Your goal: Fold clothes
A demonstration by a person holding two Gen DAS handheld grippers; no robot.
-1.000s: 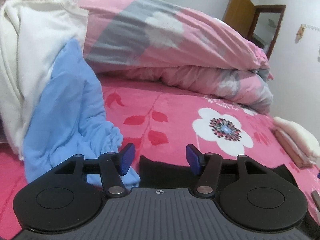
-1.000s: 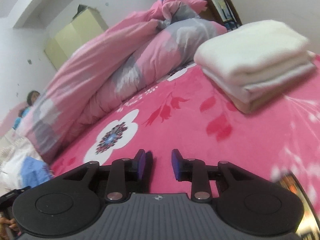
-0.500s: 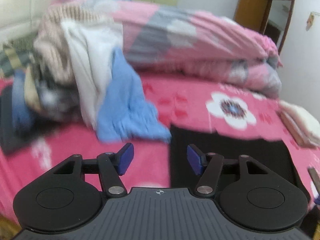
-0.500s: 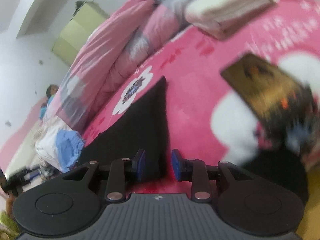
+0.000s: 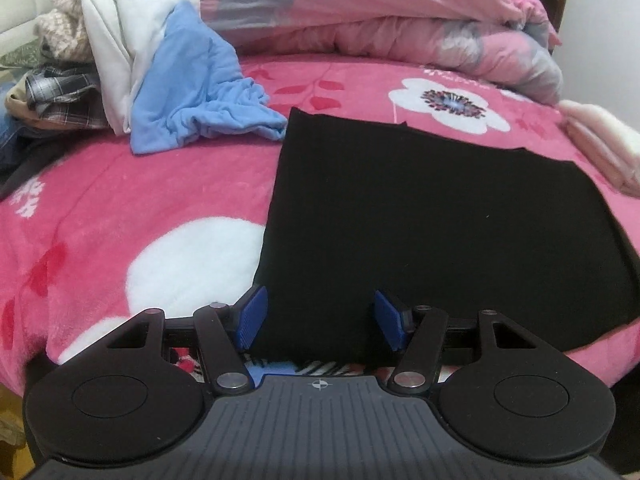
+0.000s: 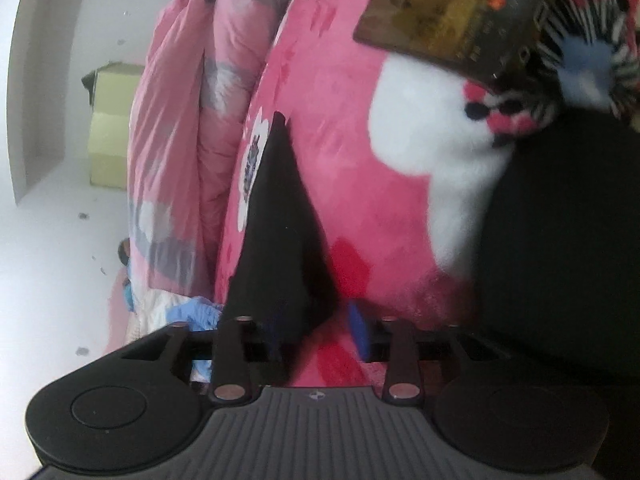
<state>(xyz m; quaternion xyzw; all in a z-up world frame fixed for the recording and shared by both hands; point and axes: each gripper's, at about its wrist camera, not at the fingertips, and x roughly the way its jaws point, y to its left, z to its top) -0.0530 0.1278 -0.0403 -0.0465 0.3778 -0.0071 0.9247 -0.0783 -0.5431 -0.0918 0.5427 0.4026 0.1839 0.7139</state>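
Observation:
A black garment (image 5: 440, 216) lies spread flat on the pink flowered blanket (image 5: 140, 200). My left gripper (image 5: 320, 322) hovers open over its near left corner, and the cloth's edge runs between the blue pads (image 5: 250, 318) without being pinched. In the right wrist view the picture is rolled sideways. The black garment (image 6: 280, 220) narrows towards my right gripper (image 6: 316, 330), whose jaws are opening. The cloth's corner sits between them, close to the left pad, and the right pad (image 6: 358, 330) stands clear of it.
A heap of unfolded clothes sits at the back left: a blue garment (image 5: 192, 92), a white one (image 5: 116, 40) and plaid fabric (image 5: 60, 88). Folded cream clothes (image 5: 600, 140) lie at the right. A rolled pink duvet (image 5: 400, 20) lines the far side. A brown book-like thing (image 6: 448, 12) lies near the bed edge.
My left gripper has drawn back and sunk to the black garment's near edge. My right gripper has rolled sideways, dropped to the garment's corner and widened its jaws.

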